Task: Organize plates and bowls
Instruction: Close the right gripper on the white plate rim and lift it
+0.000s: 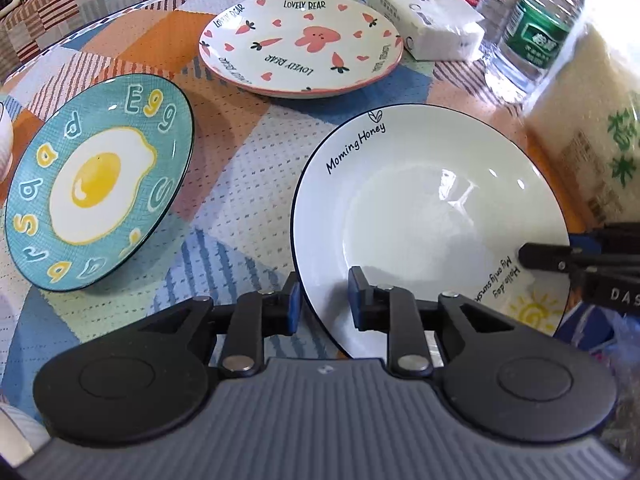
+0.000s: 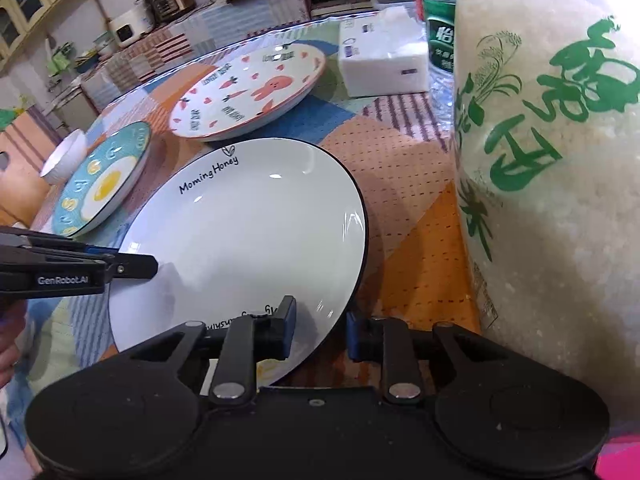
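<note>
The white plate [image 1: 420, 216], lettered "Morning Honey", is the landmark: it lies near the bench [image 1: 240, 184] edge closest to both cameras, and both grippers have it by the near rim. The left gripper [image 1: 324, 300] straddles the plate's near-left rim, jaws clamped on it, one blue pad under the edge and one on the inner face. The right gripper [image 2: 320, 326] straddles the near-right rim in the same way, jaws closed on it. Left of the white plate sits the teal egg plate [image 1: 100, 184], its rim near but apart from the white one, with a strip of patterned cloth between. Beyond the white plate lies the pink rabbit plate [image 1: 300, 44], also apart from it. Farther left than the egg plate, a small white bowl [image 2: 64, 156] stands at the bench's edge. To the right of the white plate a large rice bag [image 2: 548, 168] rises close by, leaving only a narrow orange strip of cloth; a tissue pack [image 2: 384, 60] and water bottles [image 1: 532, 32] crowd the far right.
</note>
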